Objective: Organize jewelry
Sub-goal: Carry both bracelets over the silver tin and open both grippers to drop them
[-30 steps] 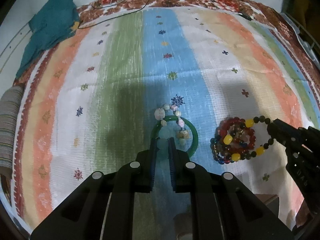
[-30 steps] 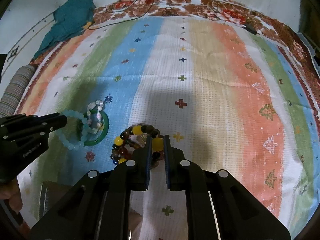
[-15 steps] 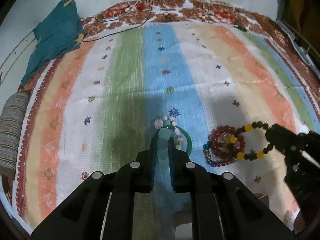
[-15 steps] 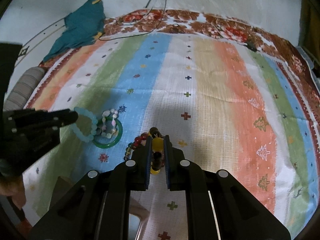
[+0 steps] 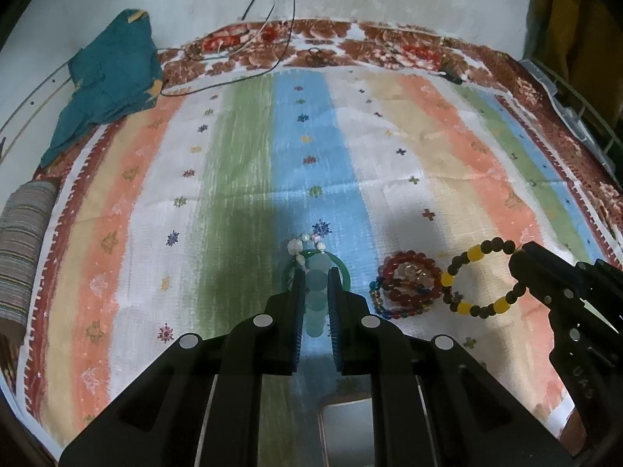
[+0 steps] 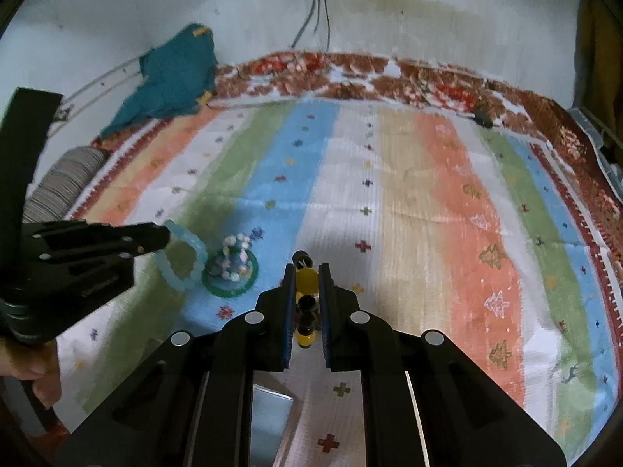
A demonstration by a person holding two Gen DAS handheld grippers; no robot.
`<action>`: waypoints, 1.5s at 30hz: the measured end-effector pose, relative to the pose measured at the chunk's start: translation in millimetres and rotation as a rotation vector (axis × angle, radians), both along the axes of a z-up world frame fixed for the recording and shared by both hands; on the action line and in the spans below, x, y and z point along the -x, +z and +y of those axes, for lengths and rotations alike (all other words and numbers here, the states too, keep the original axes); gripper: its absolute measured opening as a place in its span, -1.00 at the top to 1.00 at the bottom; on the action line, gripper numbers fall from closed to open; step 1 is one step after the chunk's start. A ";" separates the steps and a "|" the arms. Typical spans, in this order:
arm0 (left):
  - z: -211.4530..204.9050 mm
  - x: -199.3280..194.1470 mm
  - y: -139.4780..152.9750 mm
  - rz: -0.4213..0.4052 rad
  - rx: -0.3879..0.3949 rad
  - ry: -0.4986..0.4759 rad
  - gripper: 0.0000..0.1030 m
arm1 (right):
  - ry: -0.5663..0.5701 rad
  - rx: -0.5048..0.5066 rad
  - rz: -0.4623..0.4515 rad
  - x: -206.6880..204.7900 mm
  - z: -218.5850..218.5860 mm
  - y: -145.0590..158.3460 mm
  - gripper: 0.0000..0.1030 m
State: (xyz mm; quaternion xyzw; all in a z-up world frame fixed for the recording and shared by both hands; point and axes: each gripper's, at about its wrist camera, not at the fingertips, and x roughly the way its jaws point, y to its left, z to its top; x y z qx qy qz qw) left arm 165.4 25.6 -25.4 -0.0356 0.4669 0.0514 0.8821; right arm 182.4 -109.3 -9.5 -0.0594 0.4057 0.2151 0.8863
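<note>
striped bedspread [image 5: 241, 179] | left gripper [image 5: 315, 284] grasping aqua bracelet [image 5: 316, 292] | right gripper [image 6: 305, 284] grasping yellow-black bracelet [image 6: 305, 278]

Your left gripper [image 5: 315, 292] hides part of the green bangle [image 5: 344, 270]. The right wrist view is blurred, so the pale bead strand [image 6: 233, 257] perhaps overlaps it. The grey box [image 5: 346, 439] runs off frame.

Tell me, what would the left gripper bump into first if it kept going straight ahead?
Probably the green bangle with the pale bead bracelet lying on it, just past the left gripper; depth is hard to judge.
</note>
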 end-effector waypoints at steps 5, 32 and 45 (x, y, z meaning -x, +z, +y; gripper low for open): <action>-0.9 14.7 12.2 -0.046 0.011 0.002 0.78 | 0.036 -0.023 -0.053 14.8 0.7 11.5 0.76; -29.9 92.3 46.6 -0.173 0.027 -0.111 0.78 | 0.079 -0.084 -0.085 74.1 -12.4 31.3 0.76; -37.1 113.4 46.0 -0.166 0.070 -0.133 0.78 | 0.109 -0.087 -0.057 94.7 -14.1 26.2 0.76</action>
